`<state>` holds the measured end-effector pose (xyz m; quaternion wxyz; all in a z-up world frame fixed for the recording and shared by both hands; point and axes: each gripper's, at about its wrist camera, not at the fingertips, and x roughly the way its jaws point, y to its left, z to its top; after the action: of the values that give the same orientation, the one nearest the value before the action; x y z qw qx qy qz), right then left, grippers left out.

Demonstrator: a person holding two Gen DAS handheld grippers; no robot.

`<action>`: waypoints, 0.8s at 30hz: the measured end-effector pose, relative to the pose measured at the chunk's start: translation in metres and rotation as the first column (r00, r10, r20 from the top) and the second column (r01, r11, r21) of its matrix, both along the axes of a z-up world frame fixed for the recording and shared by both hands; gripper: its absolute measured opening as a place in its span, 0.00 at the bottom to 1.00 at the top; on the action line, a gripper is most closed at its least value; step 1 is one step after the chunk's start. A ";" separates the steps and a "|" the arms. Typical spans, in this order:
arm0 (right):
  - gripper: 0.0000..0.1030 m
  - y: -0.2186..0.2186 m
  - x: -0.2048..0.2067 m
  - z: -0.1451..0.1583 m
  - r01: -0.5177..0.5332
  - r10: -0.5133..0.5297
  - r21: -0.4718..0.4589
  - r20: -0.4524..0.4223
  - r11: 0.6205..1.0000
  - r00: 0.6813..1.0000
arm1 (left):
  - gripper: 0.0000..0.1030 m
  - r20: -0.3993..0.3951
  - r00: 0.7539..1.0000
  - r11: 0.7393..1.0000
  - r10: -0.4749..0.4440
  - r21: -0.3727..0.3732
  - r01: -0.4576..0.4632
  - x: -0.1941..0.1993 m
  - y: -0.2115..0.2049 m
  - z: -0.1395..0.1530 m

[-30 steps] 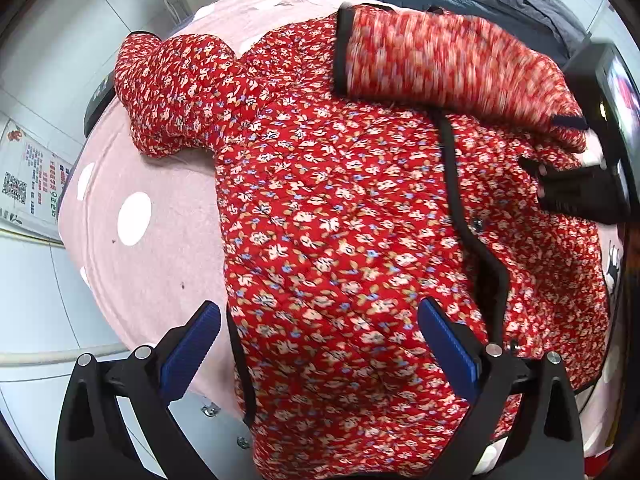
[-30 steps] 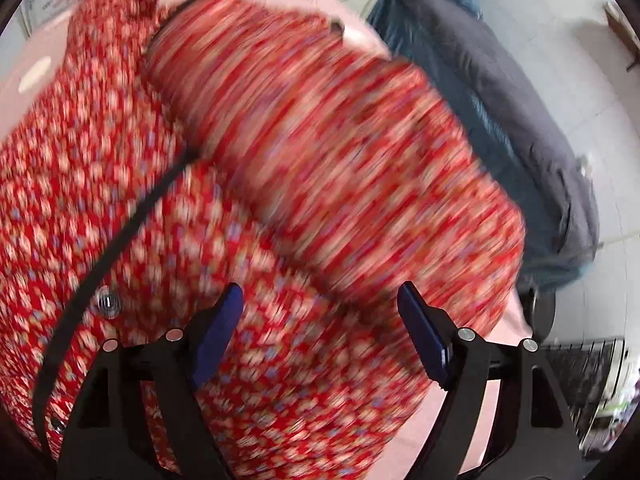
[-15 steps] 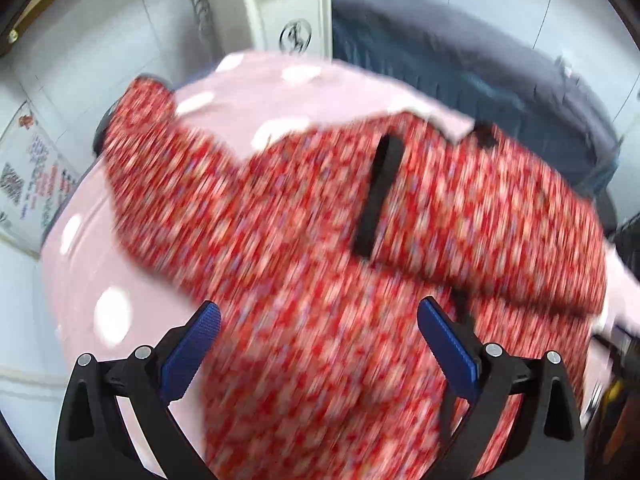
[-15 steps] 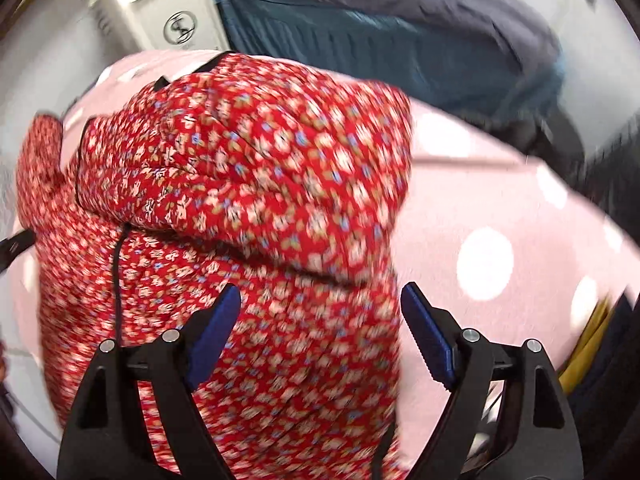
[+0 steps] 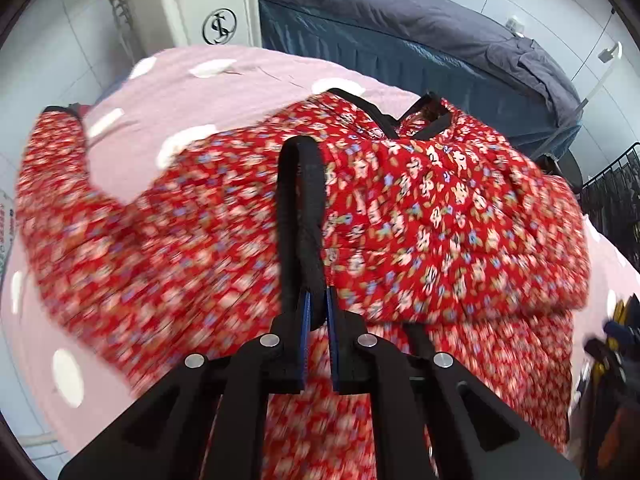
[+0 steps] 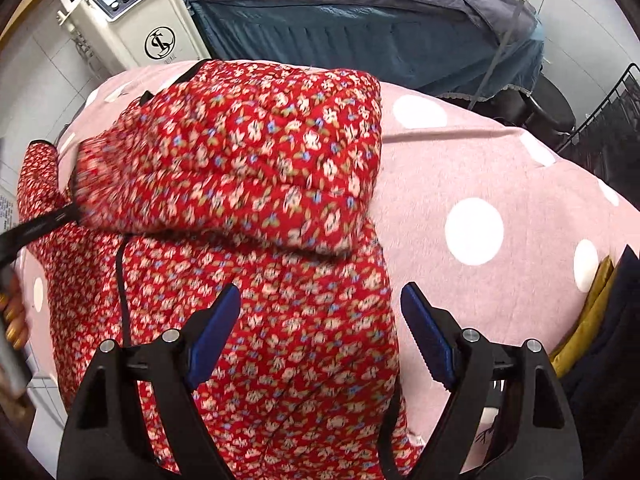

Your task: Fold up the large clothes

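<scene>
A red floral quilted jacket (image 5: 440,220) with black trim lies on a pink polka-dot cover (image 5: 240,76). One sleeve is folded across its body, the other sleeve (image 5: 52,168) stretches out to the left. My left gripper (image 5: 317,300) is shut on the black cuff (image 5: 300,184) of the folded sleeve and holds it up. In the right wrist view the jacket (image 6: 248,184) fills the left half. My right gripper (image 6: 320,320) is open and empty over the jacket's lower right side.
A white machine (image 6: 128,24) stands at the far end of the pink cover (image 6: 500,184). A bed with dark blue-grey bedding (image 5: 420,32) lies behind. A black wire rack (image 6: 608,120) is at the right. Yellow and dark cloth (image 6: 592,312) lies at the right edge.
My left gripper has closed on the black cuff of the folded sleeve; it was open before. My right gripper has let go and pulled back toward the jacket's lower right side.
</scene>
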<state>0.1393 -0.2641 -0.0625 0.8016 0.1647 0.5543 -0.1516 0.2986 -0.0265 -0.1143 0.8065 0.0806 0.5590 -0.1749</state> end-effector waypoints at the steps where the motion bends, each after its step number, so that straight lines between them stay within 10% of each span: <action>1: 0.79 0.000 0.006 -0.001 0.000 0.000 0.004 0.005 1.000 1.000 | 0.07 -0.021 1.000 1.000 0.006 -0.009 -0.006 -0.005 0.009 0.002; 10: 0.79 0.029 0.048 -0.009 -0.112 0.112 -0.022 -0.002 0.993 0.994 | 0.16 -0.101 0.987 0.975 0.126 0.197 -0.104 -0.017 0.029 -0.018; 14: 0.79 0.034 0.060 -0.012 -0.149 0.147 -0.083 -0.029 0.985 0.989 | 0.77 -0.002 0.980 0.977 0.197 0.090 -0.196 -0.014 0.034 0.010; 20: 0.80 0.034 0.072 -0.017 -0.158 0.155 -0.082 -0.036 0.984 0.987 | 0.79 0.021 0.996 0.996 0.087 0.029 -0.088 -0.007 -0.013 0.004; 24: 0.88 0.036 0.084 -0.043 -0.204 0.195 -0.069 -0.118 0.977 0.974 | 0.82 -0.048 0.999 0.975 -0.016 0.220 0.027 0.001 -0.060 -0.052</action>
<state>0.2234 -0.2278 -0.1059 0.7870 0.0669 0.6048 -0.1016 0.3001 -0.0870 -0.1664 0.7776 0.1714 0.5925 -0.1224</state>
